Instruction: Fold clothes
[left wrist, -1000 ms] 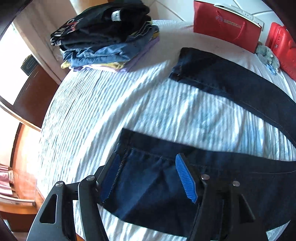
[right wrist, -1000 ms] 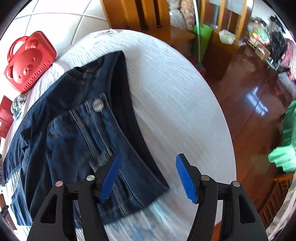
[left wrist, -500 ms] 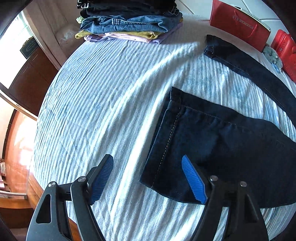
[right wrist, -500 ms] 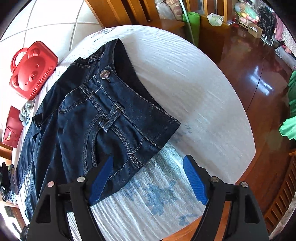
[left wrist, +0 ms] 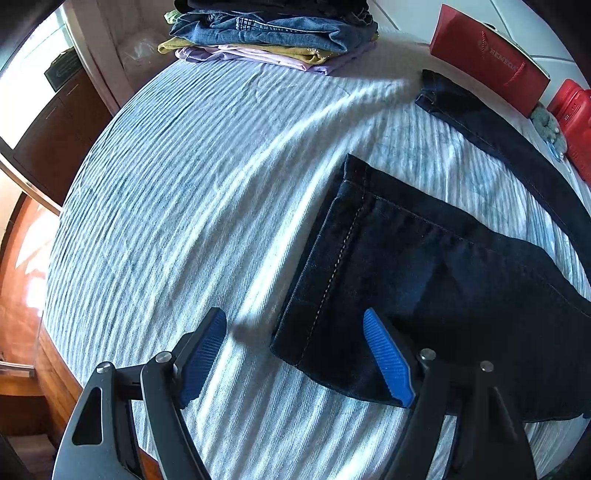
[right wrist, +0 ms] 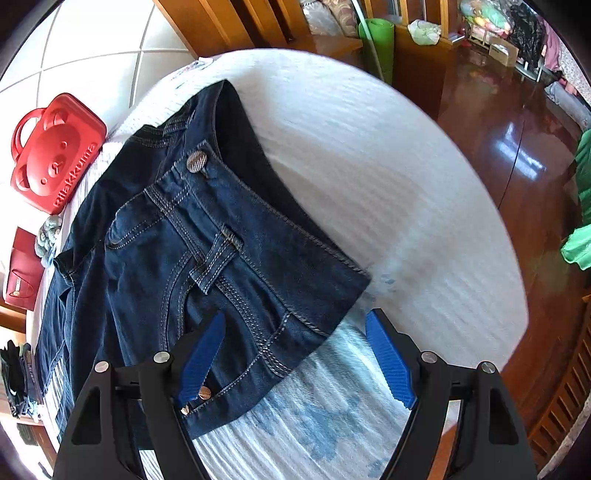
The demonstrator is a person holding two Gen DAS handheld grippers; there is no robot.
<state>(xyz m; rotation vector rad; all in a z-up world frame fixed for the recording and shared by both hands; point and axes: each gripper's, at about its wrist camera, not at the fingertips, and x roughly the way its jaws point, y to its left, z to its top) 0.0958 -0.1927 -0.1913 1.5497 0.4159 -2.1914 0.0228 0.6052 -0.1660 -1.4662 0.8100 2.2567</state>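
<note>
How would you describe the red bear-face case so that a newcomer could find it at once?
Start at the striped bed where the dark jeans lie spread. Follow the jeans' waistband to the bed's far edge by the white tiled wall. There sits the red bear-face case: moulded ears, two loop handles and raised lettering, unlike the flat red paper bag nearby.

Red paper bag (left wrist: 487, 59) reads "BEMEGA"; red bear-faced case (right wrist: 55, 151) reads "Rilakkuma".

Folded stack (left wrist: 273, 33) top cropped
</note>
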